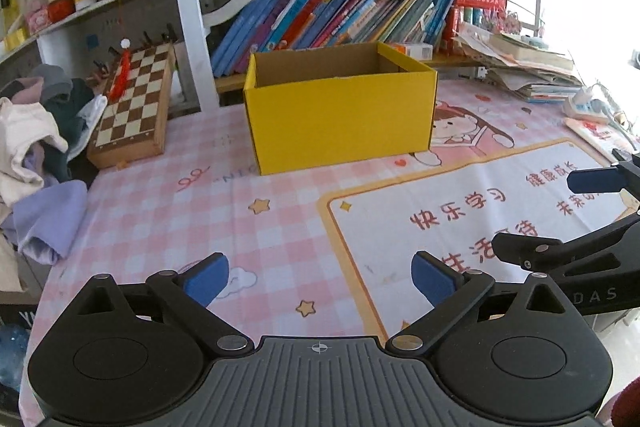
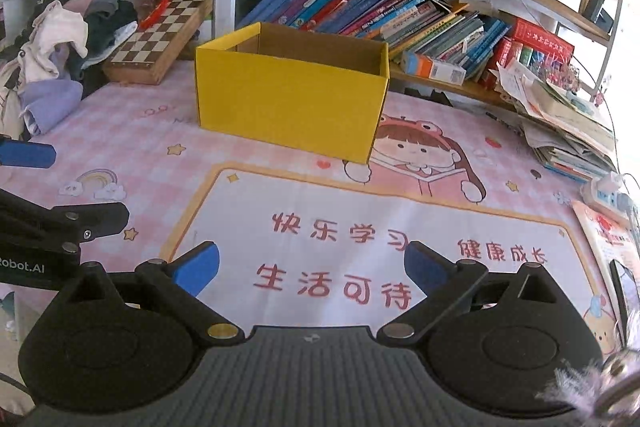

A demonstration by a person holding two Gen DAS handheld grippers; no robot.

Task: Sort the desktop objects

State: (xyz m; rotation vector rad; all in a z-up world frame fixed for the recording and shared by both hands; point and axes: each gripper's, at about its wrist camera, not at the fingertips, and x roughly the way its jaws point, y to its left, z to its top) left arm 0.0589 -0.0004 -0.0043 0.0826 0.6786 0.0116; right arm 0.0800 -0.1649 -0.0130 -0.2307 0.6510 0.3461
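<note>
At the bottom of both views sit the black tongs, pointing forward and down at the counter. Left tongs (image 1: 320, 281) stand wide open with nothing between the blue pads. Right tongs (image 2: 312, 267) are wide open too, and empty. Each pair peeks into the other's view: the right pair at the right edge of the left view, the left pair at the left edge of the right view. So they are side by side, near each other.

Under them is the counter (image 2: 160, 131), covered by a pink checked mat with a big white panel and red writing. This near part has no small loose thing on it that I can see.

Farther up, in the middle of both views, stands the yellow box (image 1: 340, 119). Its top is open and what shows of the inside looks empty. Its long side runs left to right across the frame, straight ahead of both tongs. I think neither pair is clearly nearer.

Off to the left, a chessboard (image 1: 136, 99) leans at the counter's edge, beside a pile of clothes (image 1: 36, 147). A stack of papers (image 2: 568, 123) lies at the right.

Farthest back are shelves of books (image 1: 328, 15). My guess is things will go into the box, and none is picked yet
</note>
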